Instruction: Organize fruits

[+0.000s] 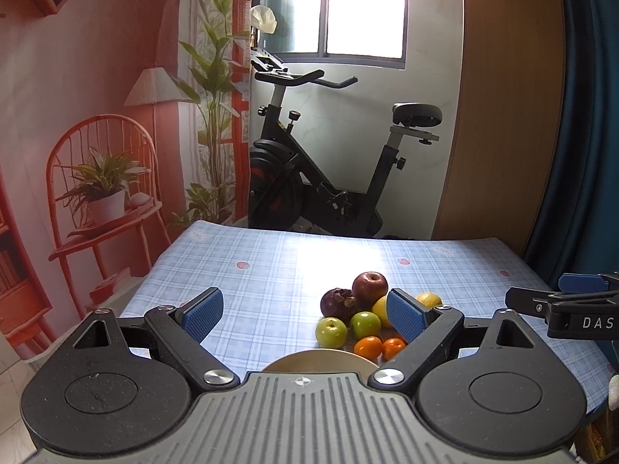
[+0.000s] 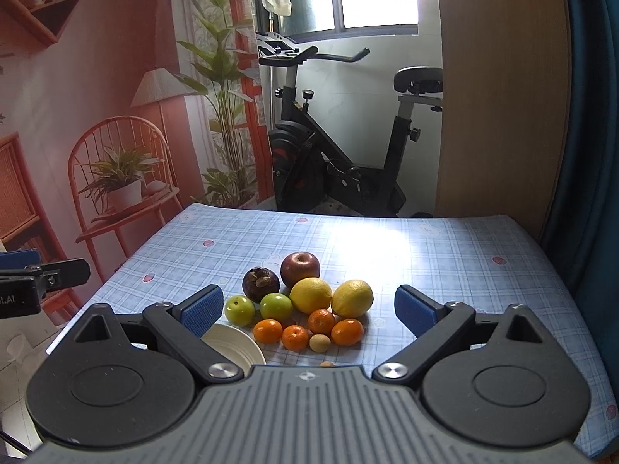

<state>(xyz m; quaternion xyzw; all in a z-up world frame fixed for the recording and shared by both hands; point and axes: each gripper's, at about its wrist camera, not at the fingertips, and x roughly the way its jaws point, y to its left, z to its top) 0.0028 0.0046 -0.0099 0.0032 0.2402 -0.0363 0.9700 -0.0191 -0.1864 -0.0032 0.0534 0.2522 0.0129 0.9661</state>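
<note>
Right wrist view shows round, shiny fruits piled mid-table on checked blue cloth, beside a ridged white plate (partly hidden). Both the right gripper and left gripper have ribbed blue fingers spread, holding nothing.

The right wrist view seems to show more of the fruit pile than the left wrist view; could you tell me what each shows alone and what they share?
Only the right wrist view shows both lemons whole, four mandarins and a small pale fruit. Only the left wrist view shows the right gripper from the side. Both share the red apple, mangosteen, two green apples, the plate and the checked tablecloth.
</note>
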